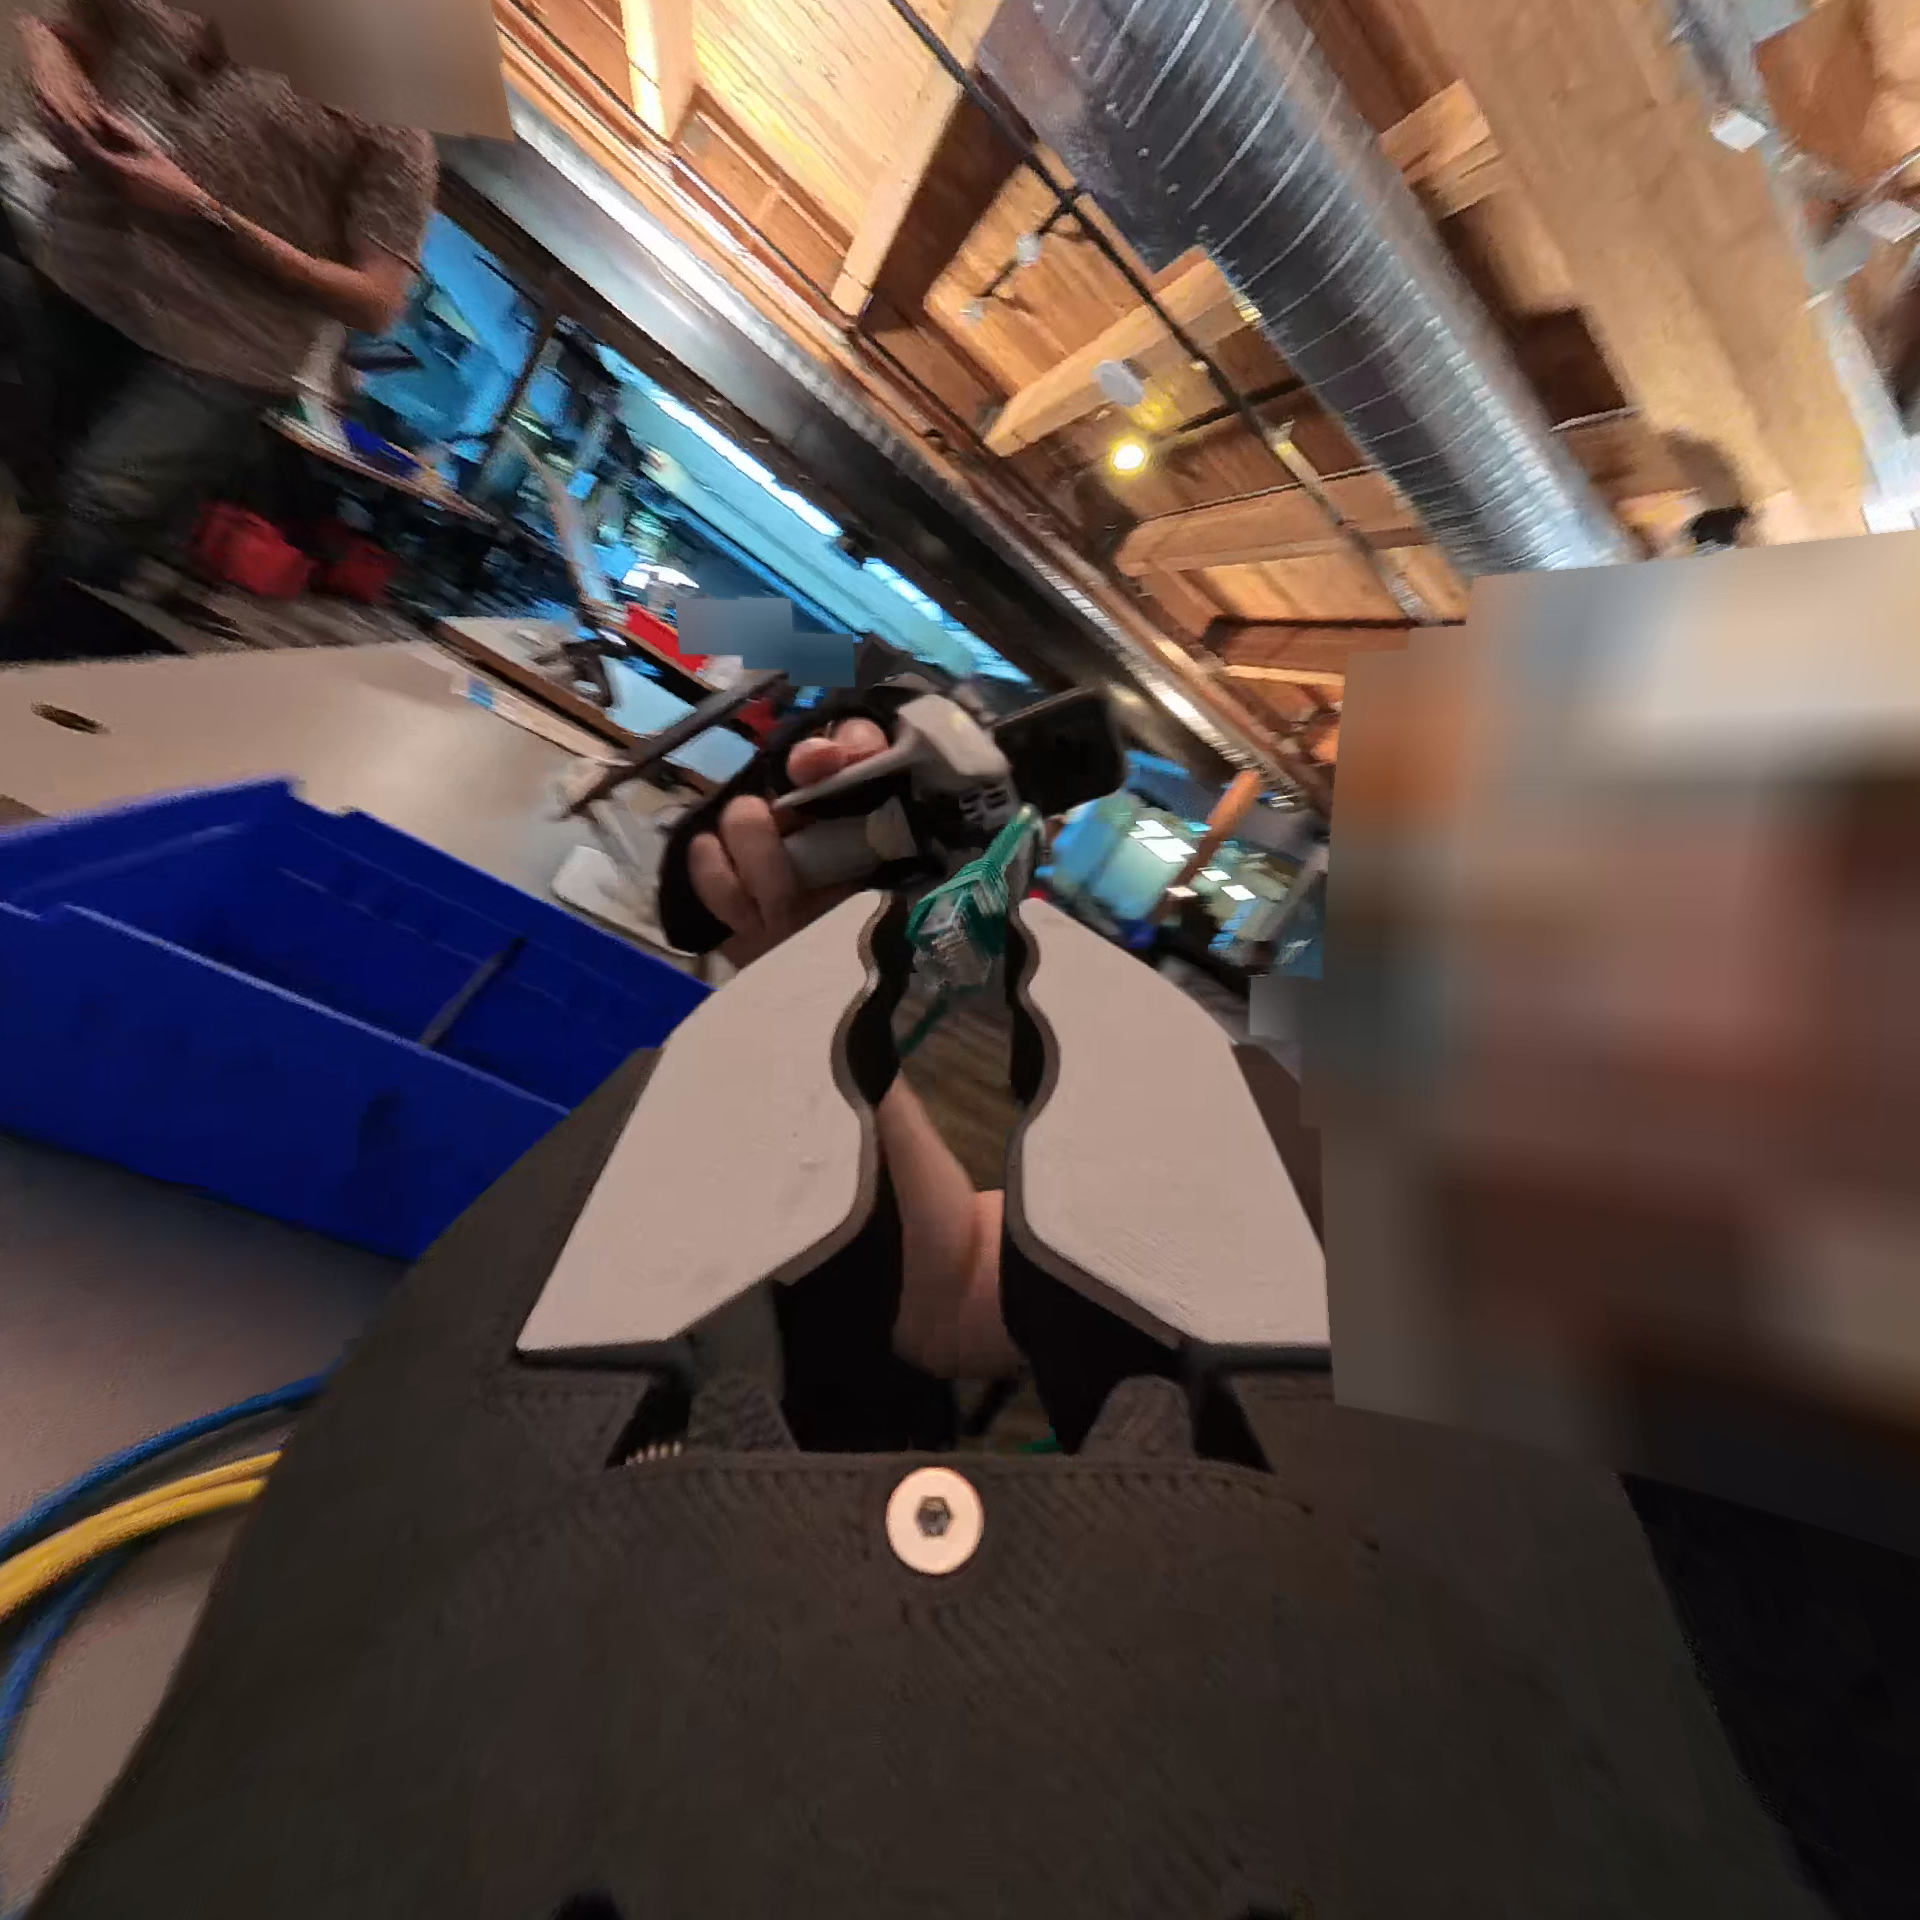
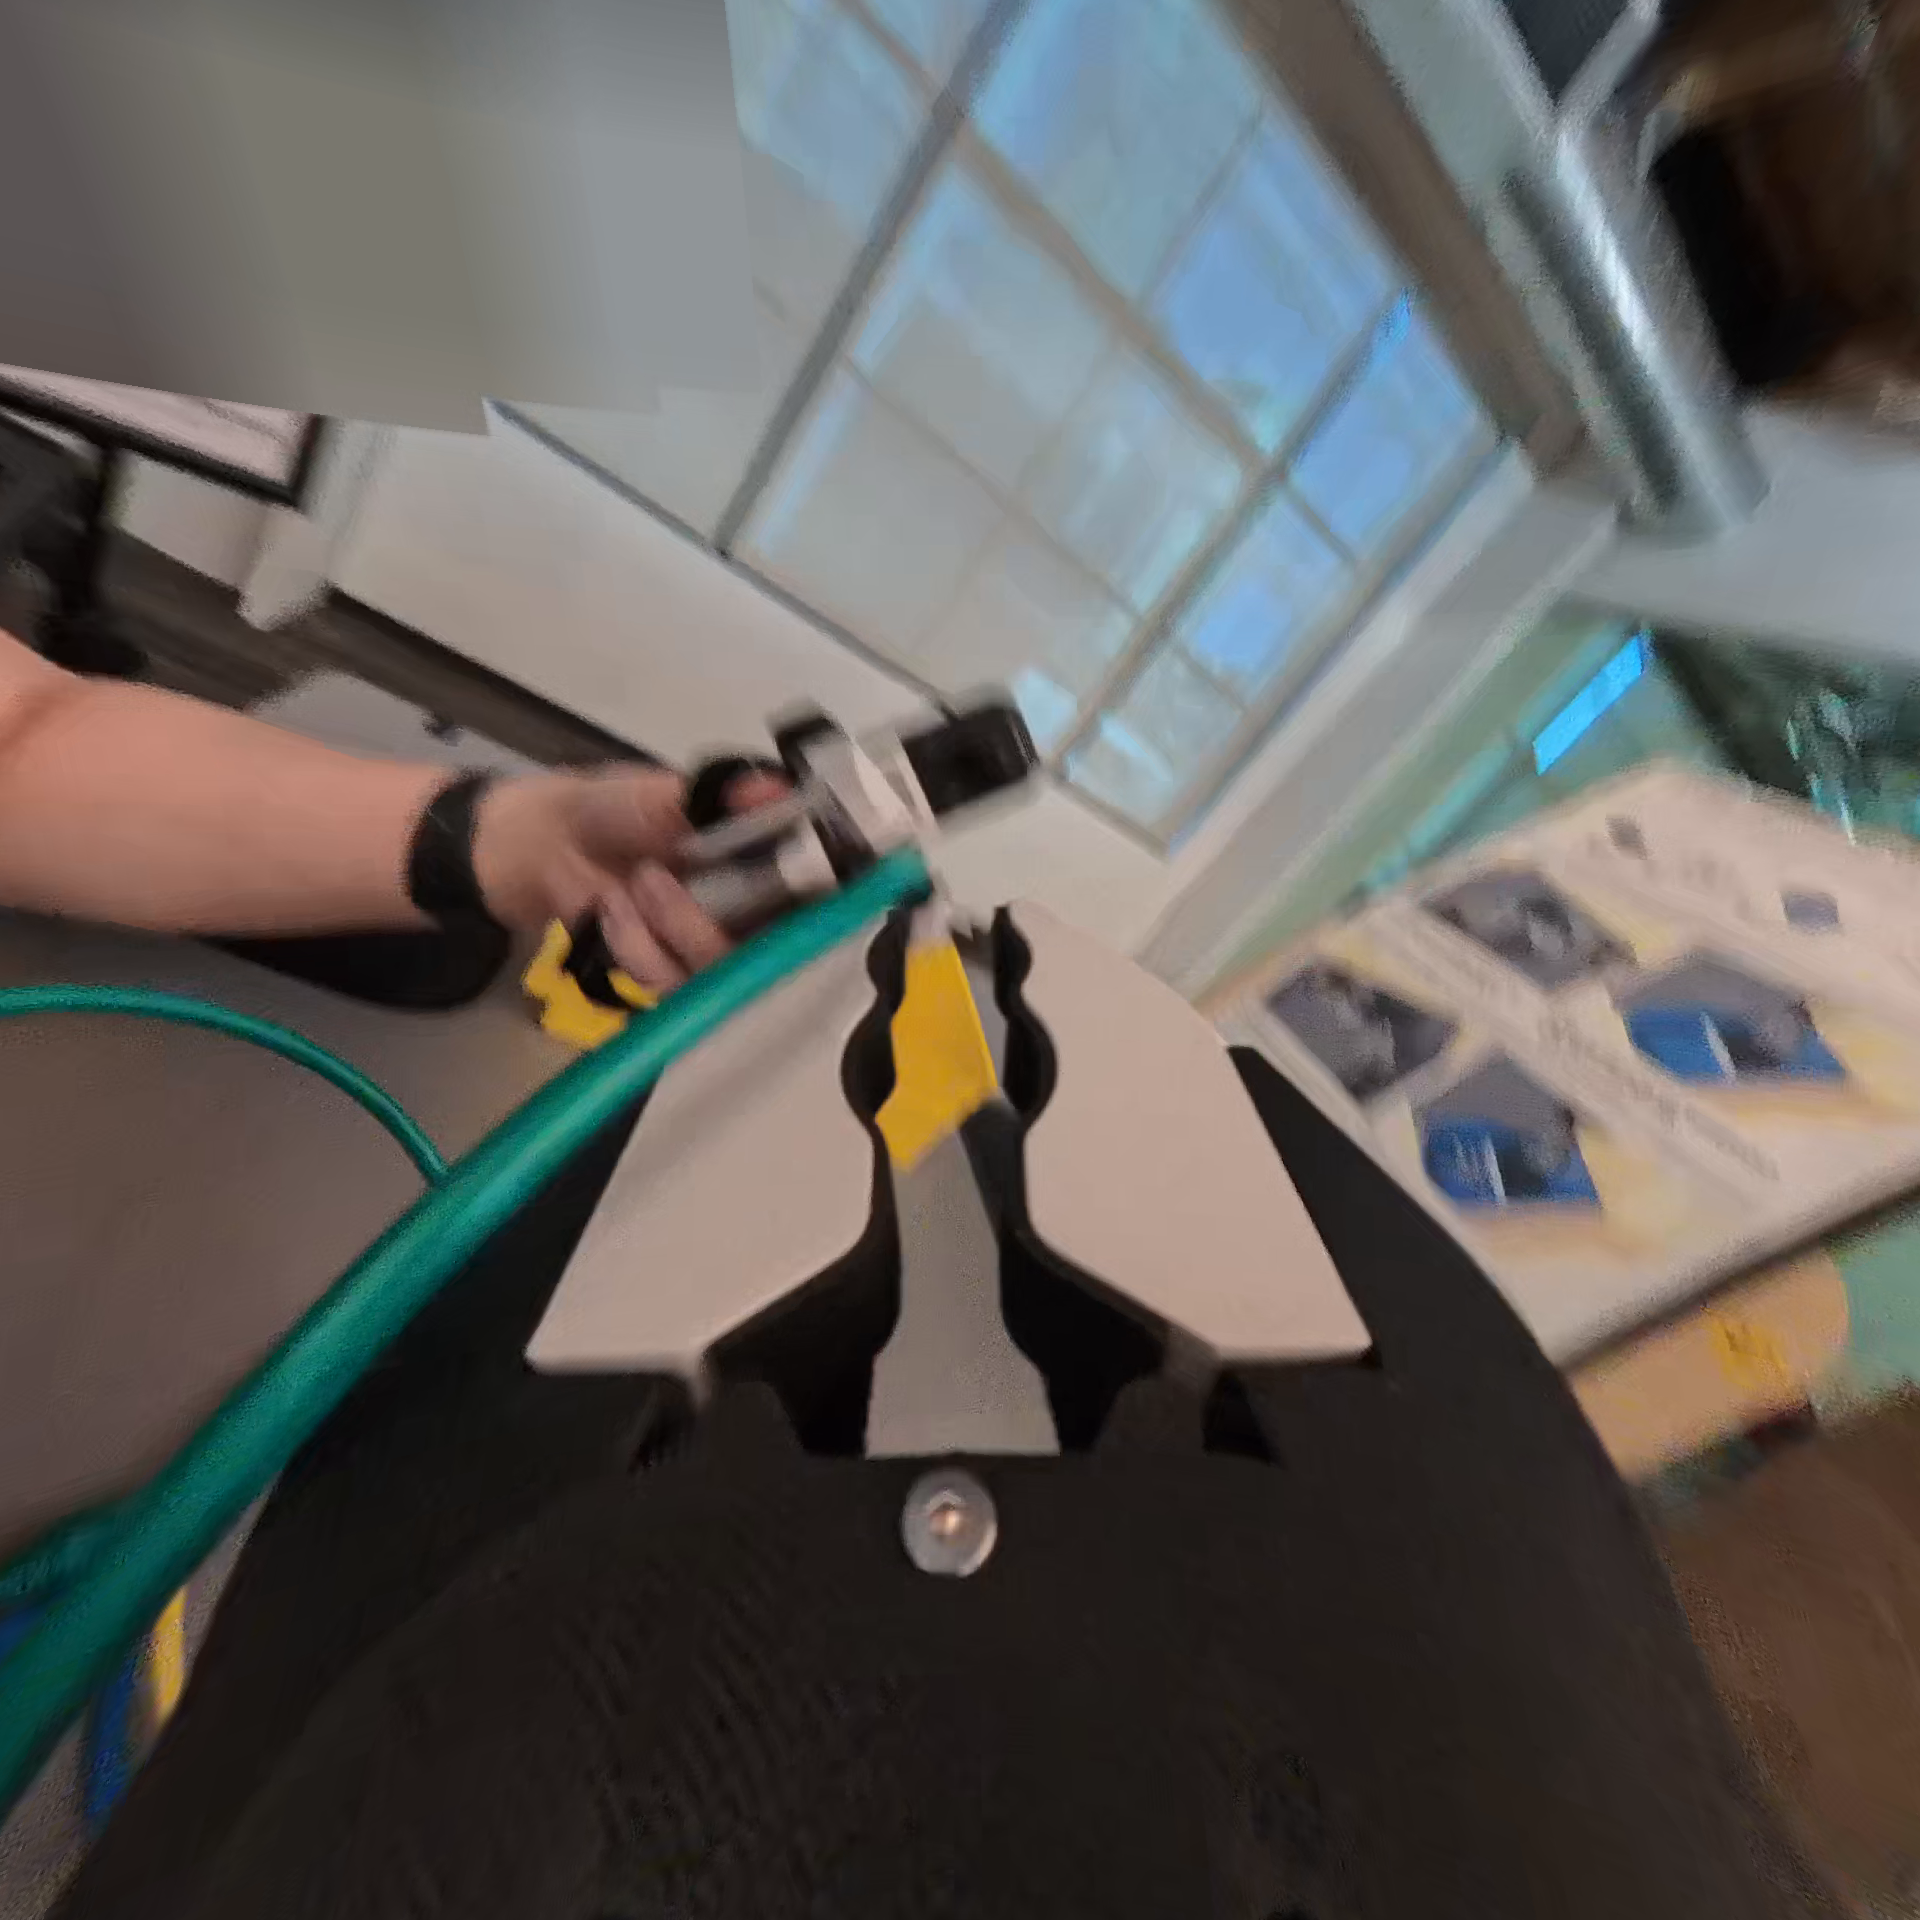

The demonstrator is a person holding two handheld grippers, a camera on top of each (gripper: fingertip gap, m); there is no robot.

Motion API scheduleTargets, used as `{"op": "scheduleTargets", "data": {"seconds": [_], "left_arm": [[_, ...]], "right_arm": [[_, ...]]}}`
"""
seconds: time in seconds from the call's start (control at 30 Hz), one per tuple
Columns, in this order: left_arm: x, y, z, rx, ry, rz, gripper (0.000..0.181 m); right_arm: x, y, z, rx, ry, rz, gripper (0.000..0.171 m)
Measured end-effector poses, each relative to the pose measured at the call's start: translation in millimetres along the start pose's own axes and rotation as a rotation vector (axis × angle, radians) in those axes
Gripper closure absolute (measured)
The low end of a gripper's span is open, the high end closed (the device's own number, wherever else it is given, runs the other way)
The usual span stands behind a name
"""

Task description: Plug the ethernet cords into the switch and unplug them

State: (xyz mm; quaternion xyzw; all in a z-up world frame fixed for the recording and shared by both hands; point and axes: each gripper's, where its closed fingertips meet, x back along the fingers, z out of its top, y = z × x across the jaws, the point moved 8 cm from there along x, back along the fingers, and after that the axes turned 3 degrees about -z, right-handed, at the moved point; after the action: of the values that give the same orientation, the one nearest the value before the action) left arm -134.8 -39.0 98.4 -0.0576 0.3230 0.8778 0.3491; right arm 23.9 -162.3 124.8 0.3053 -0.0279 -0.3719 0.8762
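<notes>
A green ethernet cord ends in a clear plug that sits between the tips of my left gripper, with a thin dark gap on each side of it. The jaws stand narrowly apart. My right gripper faces the left one. The green cord runs up over its left finger to its tips, where it looks pinched, though the view is blurred. The right gripper also shows in the left wrist view, in a hand, and the left gripper shows in the right wrist view. No switch is in view.
A blue bin stands on the grey table at the left. Yellow cords and blue cords lie at the lower left. A yellow object lies on the table under the hand. A person stands far left.
</notes>
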Motion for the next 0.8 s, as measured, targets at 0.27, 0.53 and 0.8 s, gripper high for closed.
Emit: {"op": "scheduleTargets", "data": {"seconds": [0.27, 0.53, 0.8], "left_arm": [[22, 39, 23, -0.668, -0.102, 0.544, 0.166], [22, 71, 30, -0.923, -0.145, 0.602, 0.165], [10, 95, 12, -1.176, -0.287, 0.6, 0.165]], "right_arm": [[59, 61, 16, -0.835, 0.136, -0.146, 0.152], [-70, -21, -6, -1.523, 0.062, 0.68, 0.136], [-93, -28, -37, -1.775, 0.225, 0.677, 0.134]]}}
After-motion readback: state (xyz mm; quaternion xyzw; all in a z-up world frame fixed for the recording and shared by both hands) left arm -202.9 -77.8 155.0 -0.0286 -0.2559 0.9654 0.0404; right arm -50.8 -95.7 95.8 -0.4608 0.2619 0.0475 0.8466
